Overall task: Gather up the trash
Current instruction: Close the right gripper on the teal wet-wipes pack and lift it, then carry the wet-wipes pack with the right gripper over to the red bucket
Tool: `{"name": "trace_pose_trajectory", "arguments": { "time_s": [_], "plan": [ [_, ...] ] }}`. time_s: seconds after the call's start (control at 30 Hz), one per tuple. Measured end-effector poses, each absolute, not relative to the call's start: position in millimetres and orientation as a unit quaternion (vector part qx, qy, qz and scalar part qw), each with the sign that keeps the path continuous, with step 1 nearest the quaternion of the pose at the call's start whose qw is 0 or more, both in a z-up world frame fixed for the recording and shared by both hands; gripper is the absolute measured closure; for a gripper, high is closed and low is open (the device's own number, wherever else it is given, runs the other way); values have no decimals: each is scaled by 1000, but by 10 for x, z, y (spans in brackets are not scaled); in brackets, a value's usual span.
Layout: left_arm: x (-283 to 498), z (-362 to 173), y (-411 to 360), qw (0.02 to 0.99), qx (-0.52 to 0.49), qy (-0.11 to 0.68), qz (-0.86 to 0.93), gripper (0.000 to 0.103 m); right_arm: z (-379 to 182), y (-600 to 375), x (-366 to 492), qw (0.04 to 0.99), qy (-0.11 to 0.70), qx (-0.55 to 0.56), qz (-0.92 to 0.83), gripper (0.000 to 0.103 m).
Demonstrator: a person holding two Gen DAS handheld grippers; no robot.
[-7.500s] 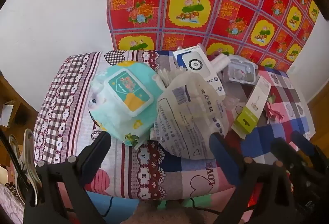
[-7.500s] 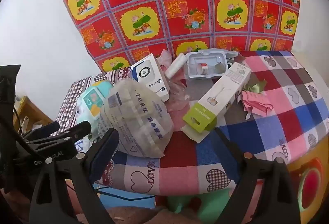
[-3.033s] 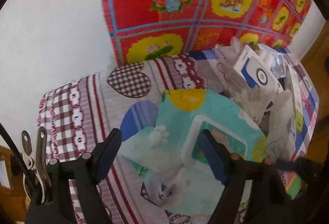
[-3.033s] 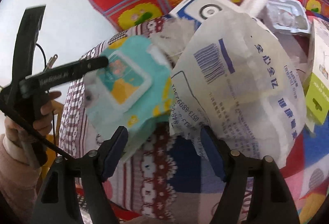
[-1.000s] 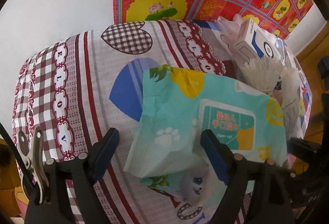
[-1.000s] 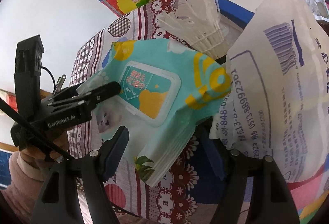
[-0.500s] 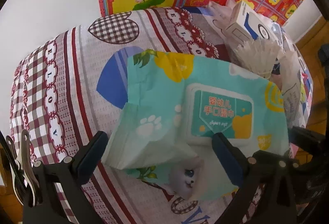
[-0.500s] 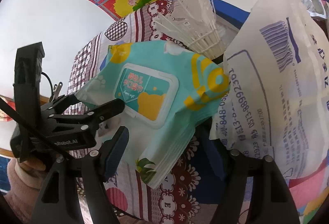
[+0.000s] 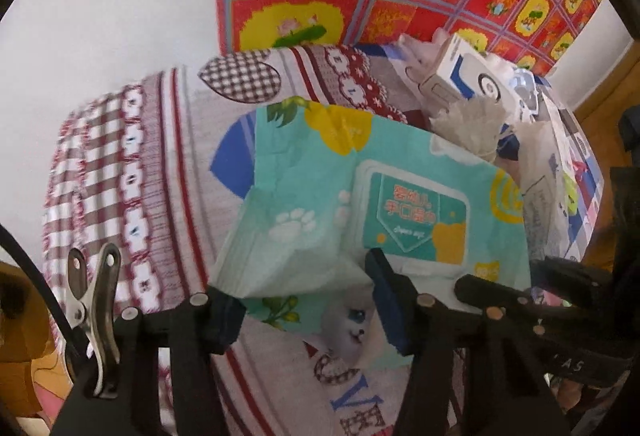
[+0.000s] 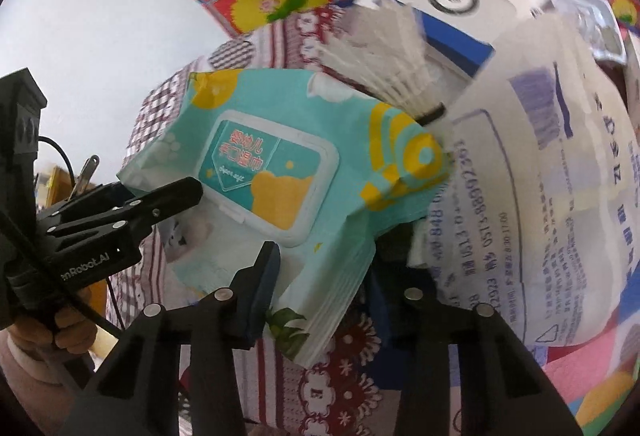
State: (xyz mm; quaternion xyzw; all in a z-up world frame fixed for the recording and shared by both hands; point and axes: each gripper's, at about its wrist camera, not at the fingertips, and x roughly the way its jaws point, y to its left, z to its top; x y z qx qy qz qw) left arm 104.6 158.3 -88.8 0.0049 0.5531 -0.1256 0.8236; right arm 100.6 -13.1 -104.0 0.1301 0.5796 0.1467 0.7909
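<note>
Both my claws, left claw (image 9: 304,310) and right claw (image 10: 340,286), are closing on the soft teal plastic wipes pack (image 9: 372,204) between their jaws, so I'd squeeze evenly before lifting.

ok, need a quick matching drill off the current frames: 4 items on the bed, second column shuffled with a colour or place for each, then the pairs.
Items:
1. wipes pack
2. shuttlecock
3. printed plastic bag
4. white and blue box

Descriptions:
A. white feathers, lying against the pack's far edge
B. teal with yellow, between both grippers' fingers
C. farthest back, by the red patterned cloth
D. translucent, barcode and blue text, right of the pack

Pairs: 1-B, 2-A, 3-D, 4-C
</note>
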Motion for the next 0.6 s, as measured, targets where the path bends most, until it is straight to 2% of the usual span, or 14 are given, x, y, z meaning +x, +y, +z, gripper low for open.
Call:
{"name": "trace_pose_trajectory", "arguments": {
  "time_s": [0.6],
  "plan": [
    [388,-300,1873,861,-33,506,-41,45,-542,51,722,822,516,100,218,63]
  ]
}}
